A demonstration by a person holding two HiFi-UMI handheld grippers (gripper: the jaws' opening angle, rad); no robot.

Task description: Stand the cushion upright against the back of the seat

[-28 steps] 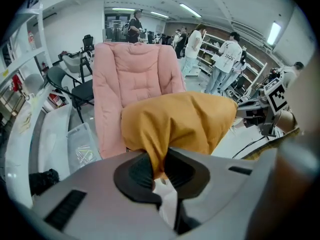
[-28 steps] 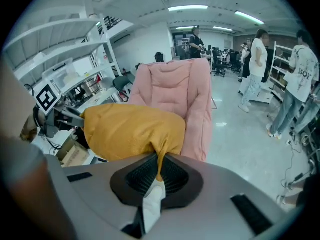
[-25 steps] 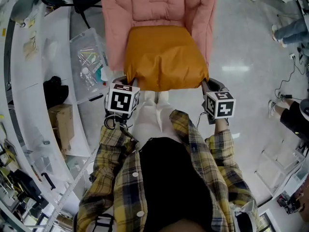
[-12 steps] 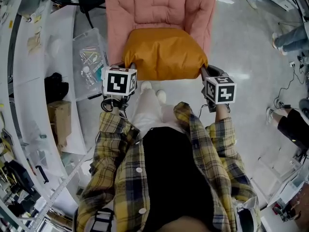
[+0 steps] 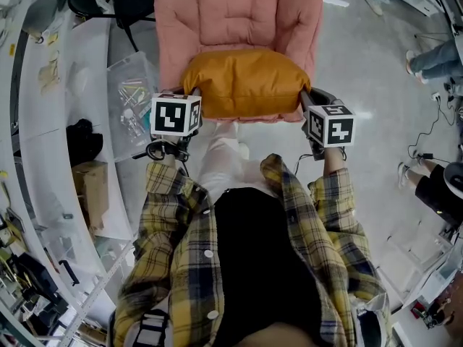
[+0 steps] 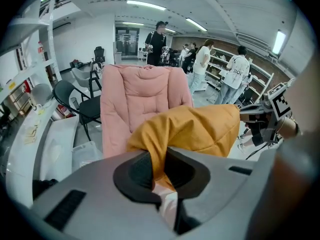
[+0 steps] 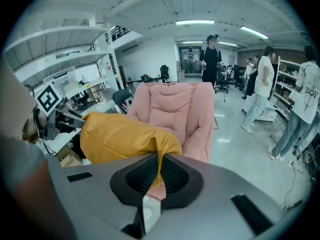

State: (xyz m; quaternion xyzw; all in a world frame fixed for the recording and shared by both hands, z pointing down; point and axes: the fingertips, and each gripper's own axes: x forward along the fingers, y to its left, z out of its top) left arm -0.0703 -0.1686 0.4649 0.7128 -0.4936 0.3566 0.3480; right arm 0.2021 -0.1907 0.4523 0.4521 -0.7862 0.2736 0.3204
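An orange cushion (image 5: 242,82) hangs lifted over the seat of a pink padded chair (image 5: 239,9), its near edge raised toward me. My left gripper (image 5: 189,98) is shut on the cushion's left corner (image 6: 155,151), fabric pinched between its dark pads. My right gripper (image 5: 305,100) is shut on the right corner (image 7: 161,166) the same way. In the left gripper view the cushion (image 6: 200,129) spans across to the right gripper (image 6: 267,116). The pink backrest (image 7: 175,109) rises behind the cushion (image 7: 120,136). Most of the seat under the cushion is hidden.
A white curved bench (image 5: 58,121) runs along the left, with a clear plastic box (image 5: 134,92) on the floor beside the chair. A black chair (image 6: 80,104) stands behind the pink one. Several people (image 7: 257,89) stand by shelves further back. A person's leg (image 5: 434,172) shows at right.
Both grippers have moved forward and up toward the chair, carrying the cushion's near edge with them. The cushion now looks shorter from above, tipping up toward the backrest.
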